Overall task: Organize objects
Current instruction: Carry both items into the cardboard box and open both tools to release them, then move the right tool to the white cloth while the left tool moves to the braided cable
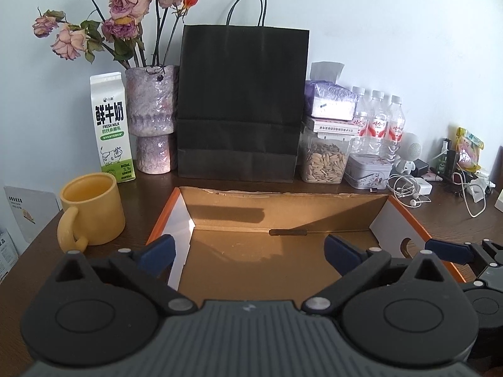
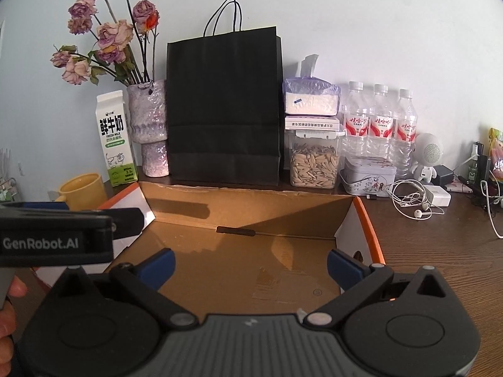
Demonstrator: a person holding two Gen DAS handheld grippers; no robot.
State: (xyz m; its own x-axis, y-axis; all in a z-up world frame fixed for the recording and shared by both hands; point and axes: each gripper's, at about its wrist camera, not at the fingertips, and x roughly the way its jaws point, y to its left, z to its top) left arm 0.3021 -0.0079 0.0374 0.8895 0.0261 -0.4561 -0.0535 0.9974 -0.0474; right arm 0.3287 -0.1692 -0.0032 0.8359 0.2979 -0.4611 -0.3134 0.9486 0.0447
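Note:
An open cardboard box (image 1: 283,210) with an orange rim sits on the brown table, and its inside shows only bare cardboard. My left gripper (image 1: 250,251) hovers over the box's near left part, open, with nothing between its blue pads. Beside it, my right gripper (image 2: 251,265) hovers over the box (image 2: 251,210), also open and holding nothing. One of the right gripper's blue pads (image 1: 449,249) shows at the right edge of the left wrist view. The left gripper's body (image 2: 63,232) shows at the left of the right wrist view, with a person's fingers below it.
A yellow mug (image 1: 91,207) stands left of the box. Along the wall stand a milk carton (image 1: 111,128), a vase of dried roses (image 1: 151,116), a black paper bag (image 1: 242,103), a seed jar (image 1: 323,160), water bottles (image 1: 377,122) and a tin (image 1: 367,172). Earphones and cables (image 2: 411,201) lie at right.

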